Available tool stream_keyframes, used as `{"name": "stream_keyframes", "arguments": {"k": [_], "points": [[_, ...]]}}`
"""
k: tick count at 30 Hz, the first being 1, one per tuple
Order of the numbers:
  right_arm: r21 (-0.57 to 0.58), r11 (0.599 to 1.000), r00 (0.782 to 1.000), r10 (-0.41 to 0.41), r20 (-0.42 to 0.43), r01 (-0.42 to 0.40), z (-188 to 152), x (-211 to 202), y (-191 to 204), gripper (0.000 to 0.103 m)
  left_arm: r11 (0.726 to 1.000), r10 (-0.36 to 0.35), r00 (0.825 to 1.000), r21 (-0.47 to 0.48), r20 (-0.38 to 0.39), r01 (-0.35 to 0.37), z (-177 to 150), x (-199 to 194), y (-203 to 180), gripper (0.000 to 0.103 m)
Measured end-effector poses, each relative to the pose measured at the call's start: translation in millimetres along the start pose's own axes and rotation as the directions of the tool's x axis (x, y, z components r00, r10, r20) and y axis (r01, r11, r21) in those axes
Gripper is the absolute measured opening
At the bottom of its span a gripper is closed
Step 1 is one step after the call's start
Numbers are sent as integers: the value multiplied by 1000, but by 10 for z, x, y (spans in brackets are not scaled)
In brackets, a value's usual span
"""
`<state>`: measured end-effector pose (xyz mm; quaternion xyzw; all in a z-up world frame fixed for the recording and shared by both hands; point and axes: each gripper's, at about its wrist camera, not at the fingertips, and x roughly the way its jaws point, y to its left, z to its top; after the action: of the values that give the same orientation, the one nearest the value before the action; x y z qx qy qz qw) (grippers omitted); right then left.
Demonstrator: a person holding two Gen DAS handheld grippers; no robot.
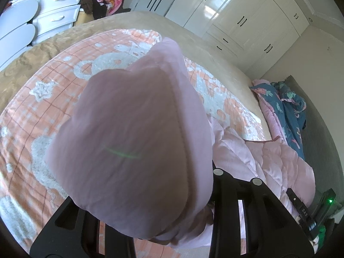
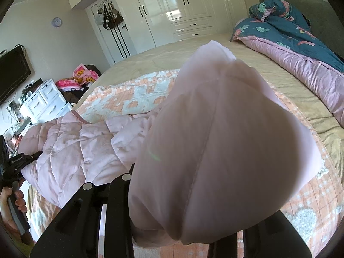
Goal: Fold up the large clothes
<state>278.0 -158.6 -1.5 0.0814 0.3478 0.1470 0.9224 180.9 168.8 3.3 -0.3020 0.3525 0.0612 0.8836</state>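
Wide bed with beige cover [image 2: 268, 68] fills the room's middle; white glossy wardrobe [image 2: 182, 10] along the far wall. Peach-and-white checked blanket [image 1: 64, 86] spread flat over the bed's near half. Teal floral quilt with pink lining [image 2: 290, 36] bunched at the far right of the bed. Pale pink quilted padded coat [image 2: 75, 146] lies across the blanket, its ends lifted. Left gripper [image 1: 172, 225] is clenched on a bunched pink fold of the coat, which billows up against the lens. Right gripper [image 2: 172, 225] likewise grasps a coat fold. A hand [image 2: 13, 202] on the left gripper's handle shows at the right view's left edge.
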Motion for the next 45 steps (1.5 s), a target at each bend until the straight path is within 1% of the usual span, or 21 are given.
{"name": "stream_keyframes", "arguments": {"k": [8,13,19,23,29,33,41,45], "points": [[-7,1000,1000,10,-2,-10,-50,-93,-85,31,1000,-16,1000,6,-7,16,-138,-148,76,26],[-5,1000,1000,17,5,-17,-156,-150,-151,31,1000,-27,1000,13,-12,27,-223,-233,138,26],[7,1000,1000,23,1,-23,-233,-197,-283,31,999,-45,999,8,-15,45,-361,-321,202,28],[-2,1000,1000,20,-7,-20,-314,-218,-323,31,999,-46,999,17,-17,46,-471,-361,247,29],[-20,1000,1000,12,-22,-12,-456,-234,-374,31,999,-34,999,11,-24,34,-630,-374,365,30],[-12,1000,999,4,-34,-4,-544,-200,-384,31,1000,-19,1000,2,-23,20,-736,-351,409,30],[71,997,994,-23,-107,31,-663,28,-548,35,1000,25,999,8,-38,-24,-798,-220,461,35],[90,994,989,-42,-141,55,-695,152,-601,40,999,33,998,-7,-47,-34,-817,-145,508,38]]}}
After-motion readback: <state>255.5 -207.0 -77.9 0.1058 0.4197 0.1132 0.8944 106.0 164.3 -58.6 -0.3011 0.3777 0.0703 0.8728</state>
